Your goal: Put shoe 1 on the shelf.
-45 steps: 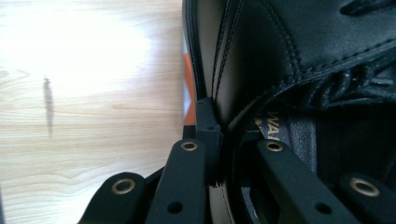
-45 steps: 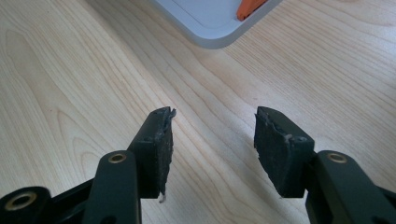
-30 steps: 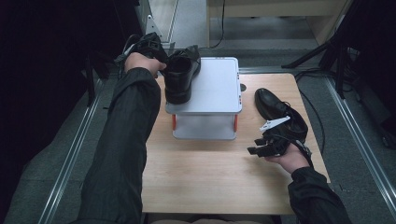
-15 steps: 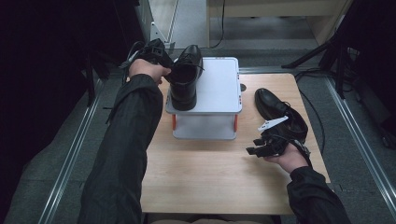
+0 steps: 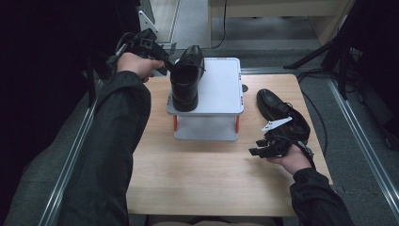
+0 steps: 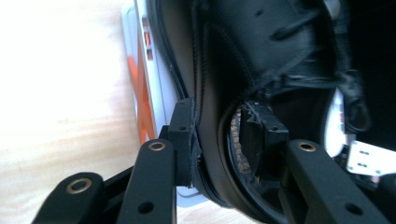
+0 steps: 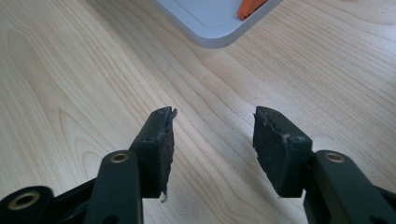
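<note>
Now the left gripper (image 5: 165, 66) has just been opening its jaws around the side wall of the black shoe (image 5: 186, 80), which stands on the white stand (image 5: 221, 94); the right gripper (image 5: 258, 147) is spread above the table (image 5: 207, 174).

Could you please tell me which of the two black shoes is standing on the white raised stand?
It is the shoe on the white stand, beside the left tongs. The other shoe lies on the wooden table, right of the stand.

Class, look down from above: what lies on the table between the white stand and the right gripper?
Nothing: in the high view only bare table separates the stand from the right gripper.
</note>
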`<state>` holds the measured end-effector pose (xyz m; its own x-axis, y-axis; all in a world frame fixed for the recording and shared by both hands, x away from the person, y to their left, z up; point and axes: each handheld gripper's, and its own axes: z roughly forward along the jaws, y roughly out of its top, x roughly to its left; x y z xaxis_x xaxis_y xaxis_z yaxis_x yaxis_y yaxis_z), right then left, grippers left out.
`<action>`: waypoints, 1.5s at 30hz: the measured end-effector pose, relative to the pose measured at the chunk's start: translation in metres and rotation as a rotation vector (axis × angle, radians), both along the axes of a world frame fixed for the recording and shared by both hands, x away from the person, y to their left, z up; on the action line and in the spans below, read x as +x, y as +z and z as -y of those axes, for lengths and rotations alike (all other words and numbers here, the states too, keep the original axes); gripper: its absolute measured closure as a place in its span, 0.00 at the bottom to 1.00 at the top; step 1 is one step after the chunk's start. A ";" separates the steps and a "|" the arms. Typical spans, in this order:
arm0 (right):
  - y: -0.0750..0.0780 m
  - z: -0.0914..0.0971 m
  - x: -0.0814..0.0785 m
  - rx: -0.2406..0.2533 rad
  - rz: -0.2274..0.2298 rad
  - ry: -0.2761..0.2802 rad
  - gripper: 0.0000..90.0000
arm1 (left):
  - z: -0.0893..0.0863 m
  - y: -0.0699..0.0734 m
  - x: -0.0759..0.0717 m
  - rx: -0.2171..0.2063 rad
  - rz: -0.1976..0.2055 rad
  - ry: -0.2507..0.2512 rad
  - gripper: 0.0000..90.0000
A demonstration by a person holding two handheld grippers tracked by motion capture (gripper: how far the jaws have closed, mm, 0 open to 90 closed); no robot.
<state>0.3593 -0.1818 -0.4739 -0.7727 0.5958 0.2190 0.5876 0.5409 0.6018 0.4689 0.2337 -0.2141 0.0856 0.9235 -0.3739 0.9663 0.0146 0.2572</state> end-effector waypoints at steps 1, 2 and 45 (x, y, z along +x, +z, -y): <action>0.000 0.001 0.000 0.003 0.002 0.002 0.55 | -0.006 0.003 -0.003 -0.006 0.009 0.005 0.74; 0.000 0.001 0.000 0.006 0.002 0.003 0.55 | -0.012 0.004 -0.005 -0.009 0.016 0.009 0.73; 0.005 0.014 0.007 0.123 -0.010 -0.045 0.66 | -0.058 -0.172 -0.096 -0.016 0.013 -0.081 0.55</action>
<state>0.3658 -0.1957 -0.4693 -0.7434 0.5977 0.3001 0.6156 0.4361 0.6564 0.3724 0.2913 -0.3863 0.1648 0.9073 -0.3869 0.9611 -0.0596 0.2698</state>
